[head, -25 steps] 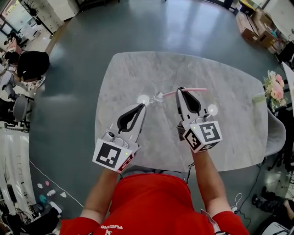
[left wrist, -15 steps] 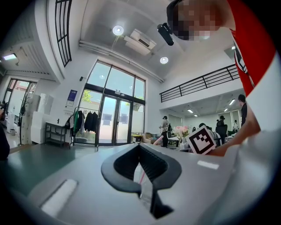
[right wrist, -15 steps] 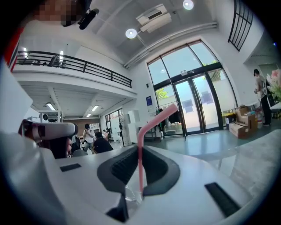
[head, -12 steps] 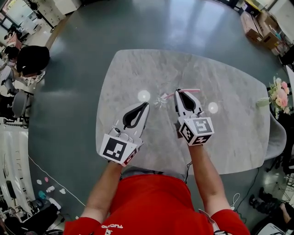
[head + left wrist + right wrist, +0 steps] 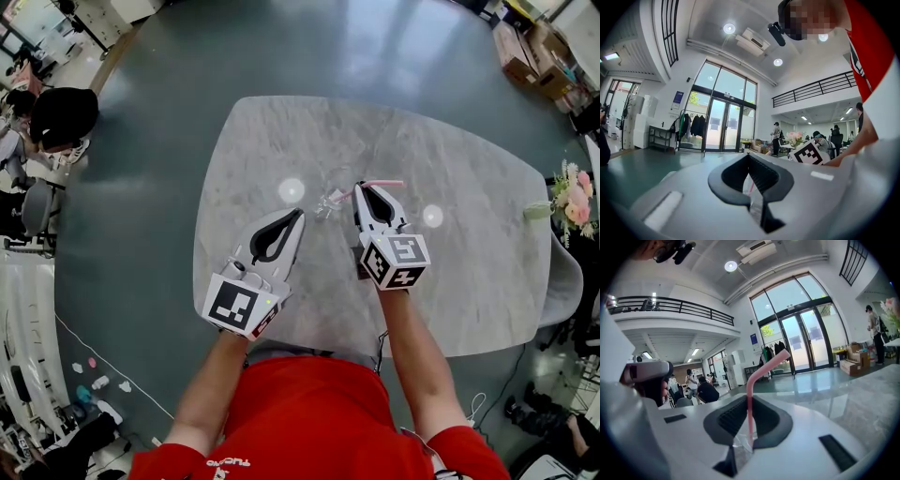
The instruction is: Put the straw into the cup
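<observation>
Nearest, at 6 o'clock in the head view, is the person's red top (image 5: 300, 422). Both forearms (image 5: 412, 354) reach toward 12 over the near edge of a pale grey, marble-patterned oval table (image 5: 469, 281).

The left gripper (image 5: 300, 214), white with black-lined jaws, points toward 1 o'clock. Its jaws are drawn together with the tips meeting. In the left gripper view a pale clear sliver with a thin pink streak shows in the slot between them, and I cannot tell what it is.

The right gripper (image 5: 360, 187) is at 3 o'clock of the left one and points toward 12. Its jaws stand narrow, clamped on a thin pink bendy plastic straw (image 5: 750, 408). In the right gripper view the straw rises past the jaw tips and its bent top leans toward 2 o'clock. In the head view the bent end juts out on the 3 o'clock side of the tips.

The straw's other end runs toward 9 o'clock to a small clear plastic cup (image 5: 328, 200). The cup is near the table's middle, between the two grippers' tips, at 1 o'clock of the left tips. I cannot tell whether the straw's end is inside the cup, or whether the cup touches the left gripper.

Beyond the table lies a glossy grey-green floor (image 5: 141, 281). Pink flowers (image 5: 570, 199) are at the 3 o'clock edge and brown cardboard boxes (image 5: 525, 61) at 1 o'clock.
</observation>
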The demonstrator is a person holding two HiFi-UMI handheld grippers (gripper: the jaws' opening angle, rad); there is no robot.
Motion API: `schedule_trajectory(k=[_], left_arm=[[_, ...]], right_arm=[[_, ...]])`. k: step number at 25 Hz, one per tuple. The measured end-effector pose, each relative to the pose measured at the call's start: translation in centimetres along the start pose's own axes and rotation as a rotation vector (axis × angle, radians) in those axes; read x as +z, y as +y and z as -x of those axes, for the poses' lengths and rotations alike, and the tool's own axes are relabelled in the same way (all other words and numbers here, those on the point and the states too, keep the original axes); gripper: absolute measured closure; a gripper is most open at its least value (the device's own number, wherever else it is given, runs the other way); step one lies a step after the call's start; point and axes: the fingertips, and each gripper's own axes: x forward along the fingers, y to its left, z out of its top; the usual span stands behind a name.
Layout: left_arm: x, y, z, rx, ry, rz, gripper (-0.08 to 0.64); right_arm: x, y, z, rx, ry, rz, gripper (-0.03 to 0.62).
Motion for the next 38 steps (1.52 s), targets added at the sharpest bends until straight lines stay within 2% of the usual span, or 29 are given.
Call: schedule_trajectory(k=[5,7,8,14,18,24,31,38], left_arm=[[-0.4,0.1,0.2,0.006,0.010,0.005,0.554],[-0.5,0.0,0.2,0.005,0.012,0.006,0.554],[-0.6,-0.1,0.3,0.003,0.013,0.006,0.554],[-0.6,-0.4,0.4,-0.013,0.017,0.004,0.554],[-0.7,-1.1,0.3,-0.032,0.019,0.000,0.554],[0.1,-2.3,0.7,-0.058,0.014,-0.020,0.554],[2.3,-3.6,1.9,-0.078,-0.010,-0.045,0.554],[5.1,-5.6,3.1,-0.125,-0.058,-0.076,0.554]], right_arm=[[-0.9,-0.7,-0.3,-0.010,0.053,0.004,0.563],[-1.6,-0.8,-0.4,-0.004,0.085,-0.003,0.500],[-1.9,-0.9,-0.4,-0.003,0.099,-0.006,0.491],[-3.2,-1.1,0.2,-0.015,0.162,-0.010,0.463],[-3.3,-1.3,1.5,-0.018,0.165,-0.014,0.462],[-0.4,0.8,4.9,0.021,0.092,0.001,0.462],[4.4,5.3,9.4,0.106,-0.043,0.007,0.465],[8.8,10.0,13.1,0.191,-0.153,0.056,0.536]])
